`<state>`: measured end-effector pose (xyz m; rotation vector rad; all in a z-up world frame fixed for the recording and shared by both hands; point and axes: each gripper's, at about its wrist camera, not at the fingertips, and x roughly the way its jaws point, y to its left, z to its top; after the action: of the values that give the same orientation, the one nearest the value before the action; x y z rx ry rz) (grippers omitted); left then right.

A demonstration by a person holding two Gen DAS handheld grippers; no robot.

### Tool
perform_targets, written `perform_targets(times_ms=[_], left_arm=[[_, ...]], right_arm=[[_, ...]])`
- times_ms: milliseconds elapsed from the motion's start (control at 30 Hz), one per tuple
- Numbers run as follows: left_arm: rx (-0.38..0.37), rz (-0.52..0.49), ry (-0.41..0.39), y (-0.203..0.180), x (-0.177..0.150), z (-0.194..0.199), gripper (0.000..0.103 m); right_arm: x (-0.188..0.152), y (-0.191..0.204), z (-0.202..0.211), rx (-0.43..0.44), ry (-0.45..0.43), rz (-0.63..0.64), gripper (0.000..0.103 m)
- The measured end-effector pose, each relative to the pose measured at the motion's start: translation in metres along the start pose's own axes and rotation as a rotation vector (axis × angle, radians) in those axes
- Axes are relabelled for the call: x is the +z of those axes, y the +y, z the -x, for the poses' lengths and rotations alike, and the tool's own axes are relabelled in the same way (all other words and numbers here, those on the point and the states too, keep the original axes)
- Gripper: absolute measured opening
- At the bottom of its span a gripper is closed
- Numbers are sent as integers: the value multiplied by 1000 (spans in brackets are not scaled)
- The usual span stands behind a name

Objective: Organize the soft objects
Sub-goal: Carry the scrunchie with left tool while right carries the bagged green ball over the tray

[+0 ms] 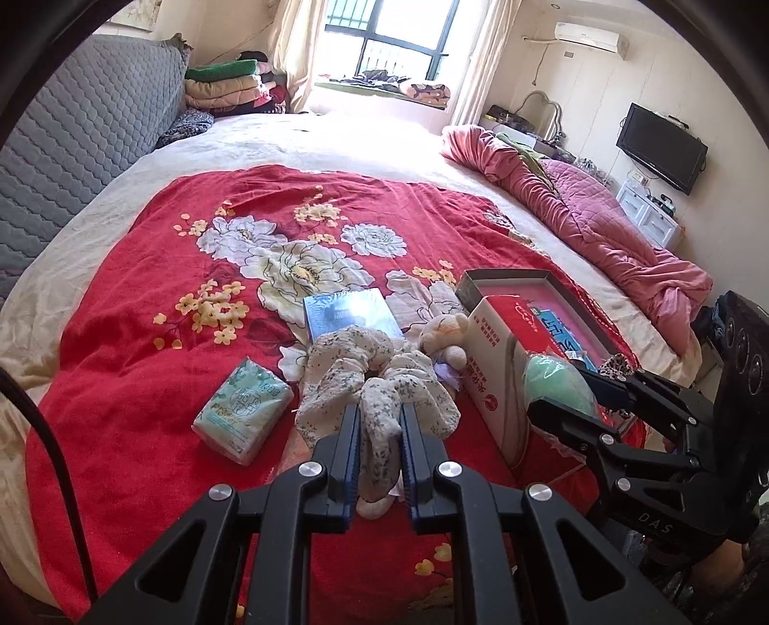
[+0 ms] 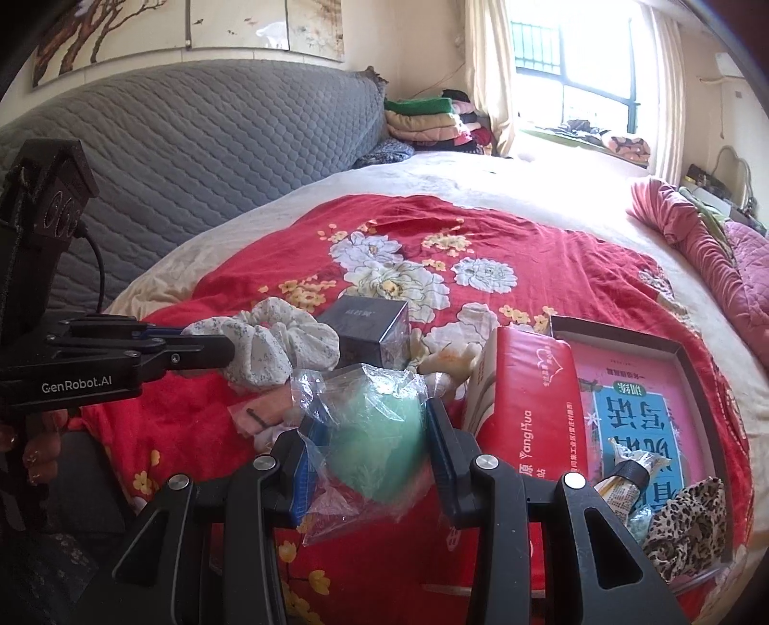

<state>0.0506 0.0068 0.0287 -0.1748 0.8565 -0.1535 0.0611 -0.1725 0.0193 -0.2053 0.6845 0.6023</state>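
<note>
The left tool (image 1: pixel 379 447) is pressed together on a white floral scrunchie (image 1: pixel 379 384), pinching a fold of its fabric between the blue pads (image 1: pixel 350 456); the rest of the scrunchie bunches loosely ahead of the fingertips, above the red floral blanket (image 1: pixel 144 298). The right tool (image 2: pixel 372 447) is partly spread and clamps a mint-green soft puff (image 2: pixel 379 447) wrapped in a clear plastic bag (image 2: pixel 336 389), both pads pressing on the wrapped sides. In the left wrist view the right tool appears at the lower right, with the puff at its tips just beside a red and white carton (image 1: pixel 500 351). A hand (image 2: pixel 33 447) grips the left tool's handle at the left edge of the right wrist view. A green tissue pack (image 1: pixel 242 408) lies on the blanket, left of the scrunchie. Just beyond the scrunchie lie a dark blue box (image 1: pixel 351 312) and a small cream plush toy (image 1: pixel 444 336), the toy just beside the carton. Right of the carton sits a shallow open tray (image 1: pixel 500 279) holding a pink printed booklet (image 2: pixel 639 413); a leopard-print fabric piece (image 2: pixel 687 524) and a crumpled wrapper (image 2: pixel 625 471) lie at its near end. The blanket covers the bed (image 1: pixel 365 139). A pink quilt (image 1: pixel 576 211) is bunched along the bed's far right side. A grey quilted headboard (image 1: pixel 72 144) stands at left, with folded blankets (image 1: pixel 226 86) stacked beyond it near the window (image 1: pixel 384 38).
</note>
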Motion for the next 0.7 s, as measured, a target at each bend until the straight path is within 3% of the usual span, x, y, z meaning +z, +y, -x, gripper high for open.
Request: perform_targets(times_ms=[267, 700], left_arm=[[32, -22, -15, -26, 9, 6, 15], [14, -34, -7, -58, 19, -1, 15]], right_arm=[[4, -15, 21, -4, -61, -31, 42], [4, -51, 46, -25, -119, -113, 42]])
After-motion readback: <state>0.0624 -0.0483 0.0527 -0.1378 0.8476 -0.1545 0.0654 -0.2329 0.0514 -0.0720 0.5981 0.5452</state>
